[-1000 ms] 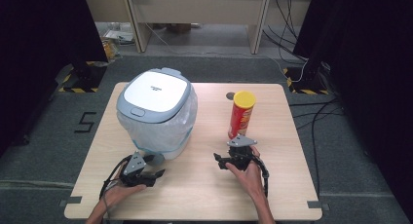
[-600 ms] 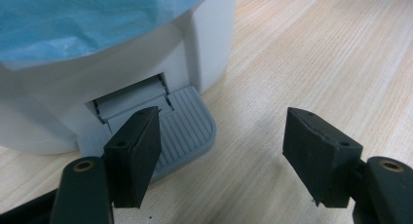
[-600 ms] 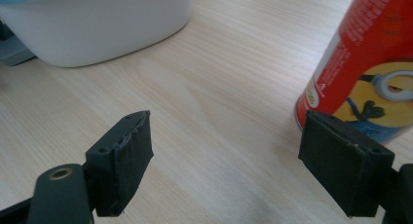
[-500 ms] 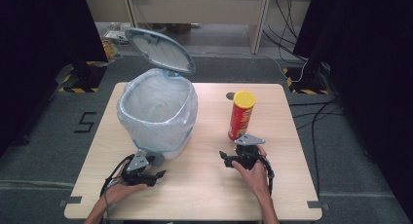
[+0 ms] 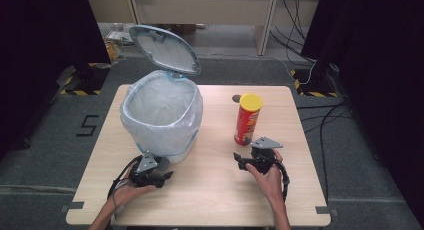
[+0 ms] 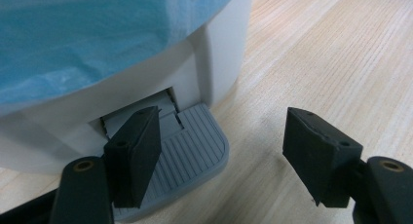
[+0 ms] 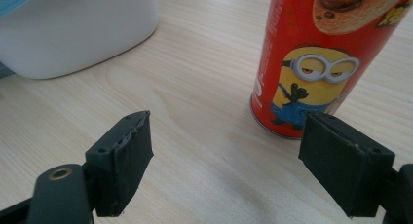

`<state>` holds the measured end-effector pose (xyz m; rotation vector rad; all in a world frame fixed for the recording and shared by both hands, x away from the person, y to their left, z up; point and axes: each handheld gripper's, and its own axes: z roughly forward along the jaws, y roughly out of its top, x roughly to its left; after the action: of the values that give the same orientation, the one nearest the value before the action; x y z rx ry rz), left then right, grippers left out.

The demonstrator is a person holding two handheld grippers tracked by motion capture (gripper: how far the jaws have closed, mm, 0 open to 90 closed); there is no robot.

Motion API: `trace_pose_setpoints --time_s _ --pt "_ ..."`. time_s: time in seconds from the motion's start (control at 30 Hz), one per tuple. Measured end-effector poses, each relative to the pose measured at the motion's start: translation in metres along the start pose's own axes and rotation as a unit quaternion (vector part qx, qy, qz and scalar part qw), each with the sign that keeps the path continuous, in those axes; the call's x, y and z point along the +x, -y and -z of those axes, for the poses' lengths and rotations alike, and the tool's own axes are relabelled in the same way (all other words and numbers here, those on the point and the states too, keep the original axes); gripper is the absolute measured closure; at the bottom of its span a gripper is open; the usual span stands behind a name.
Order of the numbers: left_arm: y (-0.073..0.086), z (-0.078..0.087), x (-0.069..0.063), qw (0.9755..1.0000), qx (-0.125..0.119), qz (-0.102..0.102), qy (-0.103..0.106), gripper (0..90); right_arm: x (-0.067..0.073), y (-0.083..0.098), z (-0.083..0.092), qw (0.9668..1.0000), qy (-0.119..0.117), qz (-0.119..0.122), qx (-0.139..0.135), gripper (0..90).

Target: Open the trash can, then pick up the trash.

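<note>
Resting one pad on the bin's pedal (image 6: pixel 195 141), left tongs (image 6: pixel 221 151) gape; right tongs (image 7: pixel 243 160) gape empty.

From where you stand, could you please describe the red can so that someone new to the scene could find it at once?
Start at the wooden table and find the large white bin with its lid standing open. To the bin's right, apart from it, the red can stands upright, just beyond the right gripper. It is the one tall, slim red cylinder there, with a yellow cap and a cartoon figure on its side.
</note>
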<state>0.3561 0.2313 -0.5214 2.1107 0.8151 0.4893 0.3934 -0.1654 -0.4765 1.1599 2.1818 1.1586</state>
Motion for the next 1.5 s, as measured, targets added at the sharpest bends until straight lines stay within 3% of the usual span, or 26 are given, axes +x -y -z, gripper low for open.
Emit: trace_pose_setpoints --time_s 0.23,0.33,0.37,0.4,0.63,0.77,1.5 --pt "0.000 0.000 0.001 1.0000 -0.002 0.002 0.004 29.6 -0.004 0.000 0.002 0.9999 0.009 -0.010 -0.009 19.4" --pt "0.000 0.000 0.000 1.0000 0.000 -0.003 0.001 29.6 -0.011 0.000 0.002 0.9988 0.019 -0.035 -0.030 18.3" --pt "0.000 0.000 0.000 1.0000 0.000 -0.003 0.001 29.6 -0.011 0.000 0.002 0.9988 0.019 -0.035 -0.030 18.3" --pt "0.000 0.000 0.000 1.0000 -0.002 0.001 0.003 29.6 -0.016 -0.002 0.002 0.9983 0.035 -0.033 -0.034 17.8" --pt "0.001 0.000 0.000 1.0000 -0.005 -0.001 0.002 29.6 -0.029 -0.008 0.002 0.9952 0.052 -0.050 -0.066 15.1" --pt "0.001 0.000 0.001 1.0000 -0.006 0.000 0.004 29.6 -0.034 -0.011 -0.003 0.9950 0.066 -0.037 -0.066 15.0" --pt "0.001 0.000 0.002 0.9999 -0.008 0.005 0.008 29.6 -0.046 -0.009 -0.037 0.9932 0.052 -0.048 -0.093 15.2"
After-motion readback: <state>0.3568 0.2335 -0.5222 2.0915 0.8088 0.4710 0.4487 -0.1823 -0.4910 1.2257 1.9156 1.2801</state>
